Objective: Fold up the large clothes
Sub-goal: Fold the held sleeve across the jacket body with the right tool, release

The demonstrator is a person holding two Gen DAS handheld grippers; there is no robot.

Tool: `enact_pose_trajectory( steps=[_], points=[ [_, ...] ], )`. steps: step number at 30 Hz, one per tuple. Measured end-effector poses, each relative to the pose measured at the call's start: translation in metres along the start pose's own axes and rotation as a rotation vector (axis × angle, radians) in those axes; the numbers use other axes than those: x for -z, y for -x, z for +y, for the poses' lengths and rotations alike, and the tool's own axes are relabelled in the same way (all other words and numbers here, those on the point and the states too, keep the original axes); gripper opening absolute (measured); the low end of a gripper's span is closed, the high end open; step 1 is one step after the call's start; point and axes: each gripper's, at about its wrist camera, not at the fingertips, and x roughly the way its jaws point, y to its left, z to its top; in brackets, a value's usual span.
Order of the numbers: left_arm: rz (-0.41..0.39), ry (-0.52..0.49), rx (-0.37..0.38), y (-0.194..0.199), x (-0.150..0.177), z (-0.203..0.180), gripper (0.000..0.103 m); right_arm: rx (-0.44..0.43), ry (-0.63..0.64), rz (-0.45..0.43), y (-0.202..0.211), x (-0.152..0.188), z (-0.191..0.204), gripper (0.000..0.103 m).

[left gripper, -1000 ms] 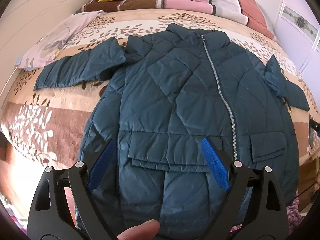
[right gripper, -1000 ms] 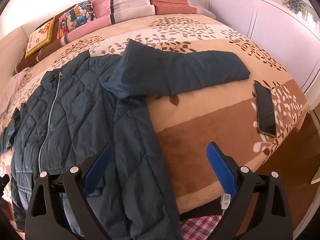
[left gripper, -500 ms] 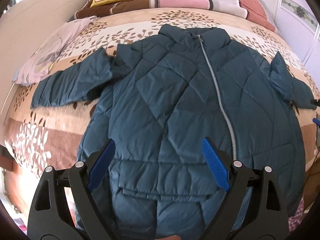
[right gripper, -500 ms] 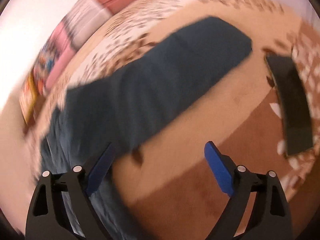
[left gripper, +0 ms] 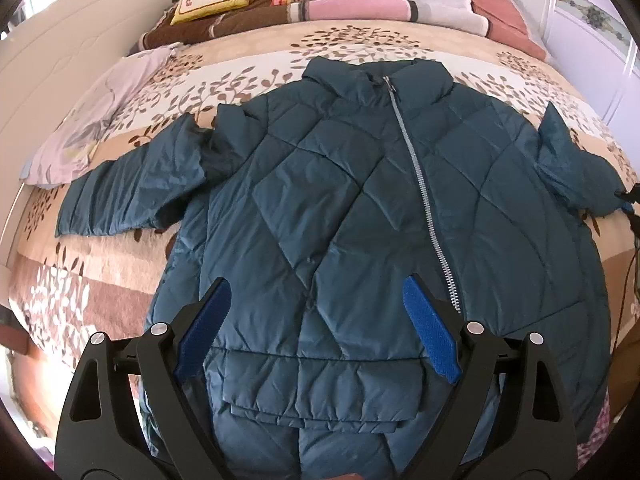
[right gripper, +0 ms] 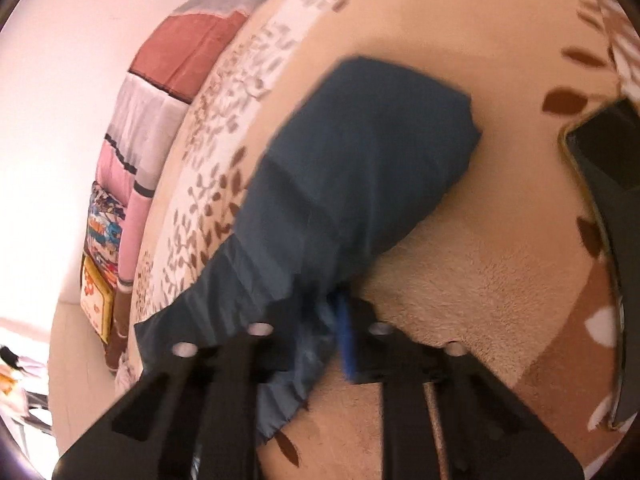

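The left gripper (left gripper: 316, 328) hangs wide open above the teal quilted jacket (left gripper: 360, 208), which lies zipped and spread flat on the bedspread (left gripper: 100, 264). The right gripper (right gripper: 324, 328) is pinched closed on the jacket's sleeve (right gripper: 352, 168); a phone (right gripper: 608, 200) lies to its right.

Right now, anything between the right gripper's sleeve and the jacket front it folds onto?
Nothing visible. The right gripper is shut on the sleeve; the jacket front lies bare, under the open left gripper. The phone lies beyond the cuff.
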Motion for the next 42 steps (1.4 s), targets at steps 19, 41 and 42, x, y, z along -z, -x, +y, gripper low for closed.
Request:
enact_pose_trajectory(
  steps=[19, 41, 42],
  points=[
    [-0.128, 0.105, 0.074, 0.029, 0.016, 0.050, 0.087, -0.359, 0.906, 0.057, 0.082, 0.191, 0.311, 0.006],
    [-0.164, 0.123, 0.129, 0.015, 0.012, 0.078, 0.087, -0.176, 0.945, 0.498, -0.066, 0.347, 0.307, 0.006],
    [-0.172, 0.108, 0.149, 0.015, 0.007, 0.070, 0.087, -0.178, 0.933, 0.485, -0.060, 0.339, 0.303, 0.006]
  ],
)
